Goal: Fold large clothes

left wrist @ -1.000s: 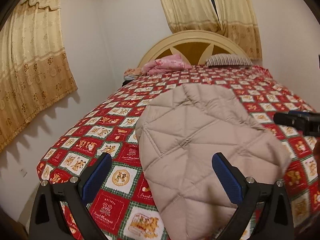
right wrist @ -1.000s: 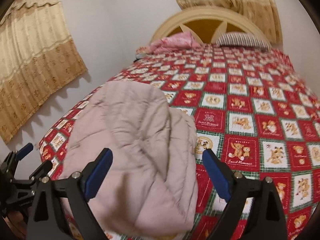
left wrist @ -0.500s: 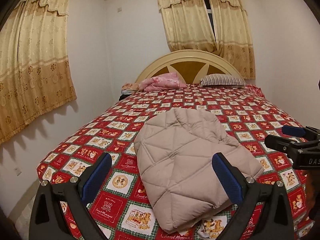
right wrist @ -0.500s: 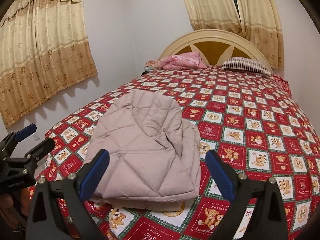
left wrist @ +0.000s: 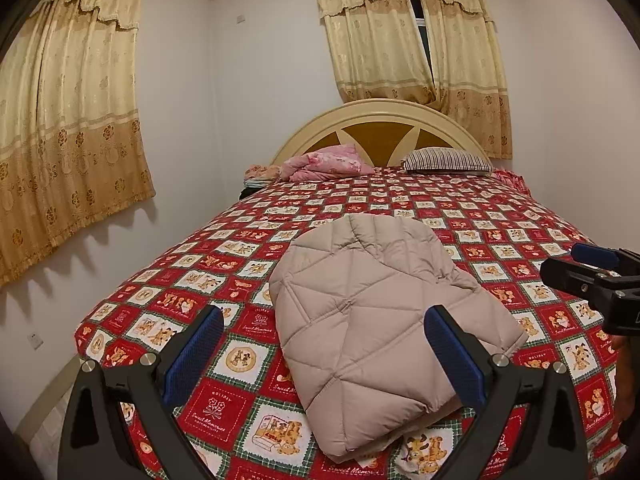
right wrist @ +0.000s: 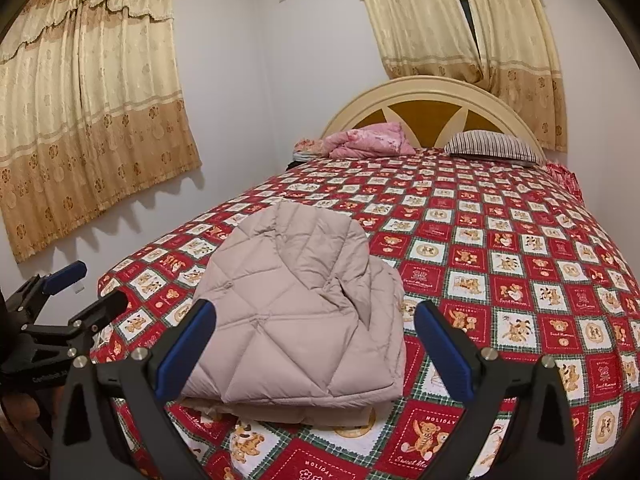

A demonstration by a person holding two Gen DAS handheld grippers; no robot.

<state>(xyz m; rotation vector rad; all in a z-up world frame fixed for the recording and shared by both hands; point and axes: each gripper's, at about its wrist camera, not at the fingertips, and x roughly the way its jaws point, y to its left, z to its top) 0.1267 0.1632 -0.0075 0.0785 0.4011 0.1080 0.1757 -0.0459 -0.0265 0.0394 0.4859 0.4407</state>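
- Quilted beige coat [left wrist: 372, 312]: folded into a compact stack, lying near the foot of the bed [left wrist: 500, 216], squared as if finished.
- Left tool [left wrist: 324, 354]: blue pads apart, holding nothing, clear of the coat.
- Right tool [right wrist: 314, 350]: pads apart, empty, likewise hovering clear.
- Bedspread: red patchwork, teddy-bear print.
- Room: arched headboard [left wrist: 384, 124], striped pillow [left wrist: 446, 159], pink bedding [left wrist: 328, 164], gold curtains [left wrist: 68, 120].
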